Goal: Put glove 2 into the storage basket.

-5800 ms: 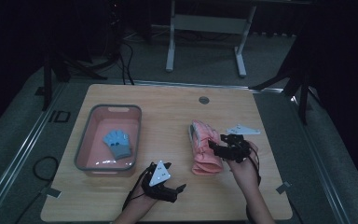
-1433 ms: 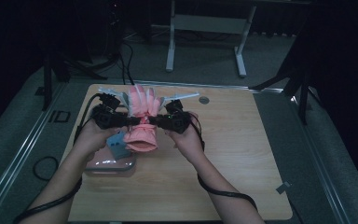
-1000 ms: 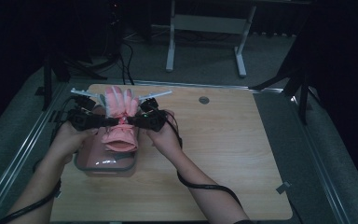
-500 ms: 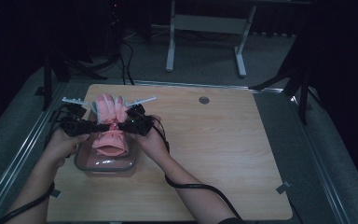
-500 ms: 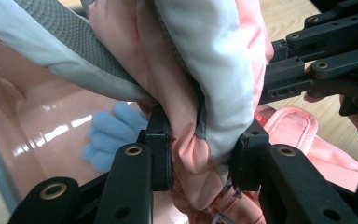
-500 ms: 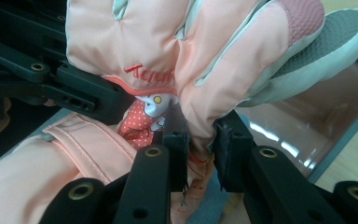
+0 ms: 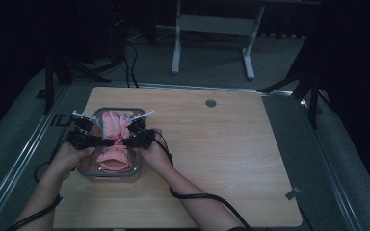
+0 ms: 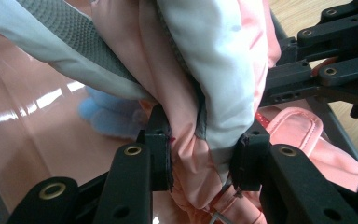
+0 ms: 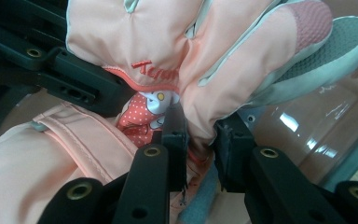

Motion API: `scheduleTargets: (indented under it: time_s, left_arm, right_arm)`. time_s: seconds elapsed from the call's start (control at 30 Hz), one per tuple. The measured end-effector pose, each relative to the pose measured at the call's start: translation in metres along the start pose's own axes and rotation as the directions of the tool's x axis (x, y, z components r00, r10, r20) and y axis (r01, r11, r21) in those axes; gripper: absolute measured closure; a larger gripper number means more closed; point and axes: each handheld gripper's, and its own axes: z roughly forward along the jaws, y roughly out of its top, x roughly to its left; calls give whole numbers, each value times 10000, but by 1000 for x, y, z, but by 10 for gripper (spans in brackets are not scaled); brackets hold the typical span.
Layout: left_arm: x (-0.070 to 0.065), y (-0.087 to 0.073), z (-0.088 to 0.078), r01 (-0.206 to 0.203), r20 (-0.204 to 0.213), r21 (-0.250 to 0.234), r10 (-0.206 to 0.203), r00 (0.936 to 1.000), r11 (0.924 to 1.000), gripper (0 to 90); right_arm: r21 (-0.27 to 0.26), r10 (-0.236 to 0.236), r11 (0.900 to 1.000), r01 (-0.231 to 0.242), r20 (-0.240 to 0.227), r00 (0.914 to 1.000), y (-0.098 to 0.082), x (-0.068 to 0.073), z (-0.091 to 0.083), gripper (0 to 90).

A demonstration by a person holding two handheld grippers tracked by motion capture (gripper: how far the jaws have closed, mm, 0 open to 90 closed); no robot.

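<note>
From above, two hands hold a pink glove (image 7: 113, 144) over a clear bin (image 7: 87, 171) at the worktop's (image 7: 231, 159) left. Left tool (image 8: 200, 156) view: jaws pinch the glove's pink-and-grey fabric. Right tool (image 9: 199, 140) view: jaws clamp the same glove, above the bin.

Black claw (image 8: 200, 161) arms carry brass-ringed holes; a black cable (image 7: 207, 198) trails, apparently unsleeved forearms.
</note>
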Motion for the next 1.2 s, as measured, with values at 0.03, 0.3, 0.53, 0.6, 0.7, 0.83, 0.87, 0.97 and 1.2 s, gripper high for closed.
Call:
scheduleTargets:
  time_s: [0.03, 0.3, 0.53, 0.6, 0.7, 0.83, 0.87, 0.97, 1.2]
  left_arm:
    - [0, 0, 0, 24, -26, 19, -24, 10000, 10000, 651]
    - [0, -4, 5, 277, -166, 91, -275, 9995, 9996, 642]
    - [1, -6, 6, 545, -766, 65, -538, 9956, 9985, 561]
    - [0, -6, 7, 477, -1286, 45, -467, 9906, 9989, 512]
    - [-3, -6, 6, 294, -1535, -59, -299, 9877, 9996, 489]
    - [-9, -3, 7, 4, -2043, -217, -49, 9789, 9998, 454]
    - [-11, -3, 7, -56, -2148, -242, 2, 9767, 9997, 451]
    - [-14, -1, 6, -116, -2331, -589, -25, 9724, 9982, 372]
    - [-15, -1, 2, -40, -2251, -1480, -298, 9739, 9890, 182]
  right_arm:
    - [26, -36, 10000, 35, 40, 10000, 0, 0, 0, 753]
    - [379, -108, 9992, 100, 206, 9997, 1, 0, 3, 715]
    - [389, -167, 9991, 161, 158, 9997, 3, -3, 5, 615]
    - [294, -200, 9994, 194, 193, 9996, 4, -5, 5, 571]
    - [261, -194, 9995, 190, 149, 9997, 6, -6, 5, 534]
    - [-405, -309, 9987, 303, -143, 9994, 10, -8, -4, 414]
    - [-560, -303, 9980, 285, -303, 9991, 12, -9, -7, 390]
    - [-689, -489, 9967, 438, -739, 9961, 13, -12, -13, 289]
    - [-1181, -750, 9911, 612, -1169, 9903, 11, -22, -29, 213]
